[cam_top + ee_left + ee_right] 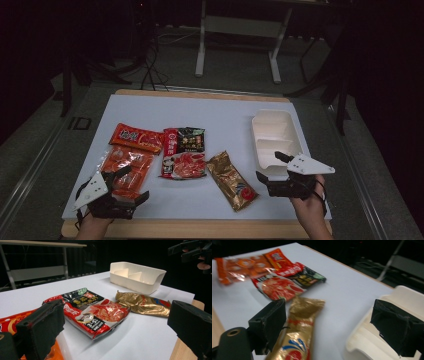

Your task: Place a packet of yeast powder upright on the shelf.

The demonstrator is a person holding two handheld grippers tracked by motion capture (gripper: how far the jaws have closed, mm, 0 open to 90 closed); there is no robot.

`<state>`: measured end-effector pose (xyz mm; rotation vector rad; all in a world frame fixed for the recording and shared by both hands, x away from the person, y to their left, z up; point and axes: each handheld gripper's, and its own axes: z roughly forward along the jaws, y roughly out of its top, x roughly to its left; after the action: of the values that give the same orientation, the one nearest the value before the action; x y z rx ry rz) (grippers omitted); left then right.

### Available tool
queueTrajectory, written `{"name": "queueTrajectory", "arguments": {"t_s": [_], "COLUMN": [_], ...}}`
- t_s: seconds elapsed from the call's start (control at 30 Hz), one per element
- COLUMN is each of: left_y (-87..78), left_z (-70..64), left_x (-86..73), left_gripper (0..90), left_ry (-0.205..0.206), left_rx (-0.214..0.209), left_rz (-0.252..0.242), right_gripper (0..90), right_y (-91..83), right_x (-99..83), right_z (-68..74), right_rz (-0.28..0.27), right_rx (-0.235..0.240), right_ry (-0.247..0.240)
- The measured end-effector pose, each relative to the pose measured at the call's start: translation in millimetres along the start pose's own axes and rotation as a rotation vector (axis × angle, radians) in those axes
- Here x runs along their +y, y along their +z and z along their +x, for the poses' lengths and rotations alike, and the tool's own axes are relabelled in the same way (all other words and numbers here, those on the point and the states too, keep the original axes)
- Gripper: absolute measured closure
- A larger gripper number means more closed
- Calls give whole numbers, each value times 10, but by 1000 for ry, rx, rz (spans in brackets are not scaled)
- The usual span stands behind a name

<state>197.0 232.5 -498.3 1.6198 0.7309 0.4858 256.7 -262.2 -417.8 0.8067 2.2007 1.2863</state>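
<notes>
Several snack packets lie in a row on the white table top [220, 117]. From left to right they are an orange clear bag [125, 167], a small orange-red packet [136, 138], a red and black packet [183, 152] and a gold packet [231, 180]. A white divided tray [276, 140] stands at the right, with nothing in it. My left gripper [131, 185] hovers open over the near end of the orange bag. My right gripper [271, 167] stands open between the gold packet [302, 325] and the tray's near rim [362, 340]. Nothing is between either pair of jaws.
The table's wooden front edge [200, 227] runs just below both hands. Bare white surface stretches behind the packets to the far edge. Beyond the table are a dark floor, cables and the legs of a white stand [201, 55].
</notes>
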Motion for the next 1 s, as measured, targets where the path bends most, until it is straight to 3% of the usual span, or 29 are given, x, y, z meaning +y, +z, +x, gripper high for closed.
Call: {"name": "queueTrajectory", "arguments": {"t_s": [0.13, 0.3, 0.47, 0.63, 0.9, 1.0], "left_y": [5, 15, 25, 22, 30, 33], "left_z": [-3, -20, -32, -35, -36, -40], "left_x": [-5, -4, -6, -6, -9, -8], "left_gripper": [16, 16, 16, 16, 16, 16], "left_ry": [-8, 0, 6, 4, -1, 4], "left_rx": [-11, -17, -20, -23, -29, -31], "left_rz": [1, 7, 15, 14, 14, 15], "right_gripper": [106, 105, 99, 100, 116, 134], "right_y": [117, 229, 355, 512, 737, 835], "right_x": [73, 148, 222, 259, 289, 300], "right_z": [-21, -79, -65, -40, 27, 25], "right_rz": [23, -3, -2, 45, 75, 82], "right_rx": [21, 46, 47, 41, 107, 130], "right_ry": [4, 54, 29, 13, 8, 37]}}
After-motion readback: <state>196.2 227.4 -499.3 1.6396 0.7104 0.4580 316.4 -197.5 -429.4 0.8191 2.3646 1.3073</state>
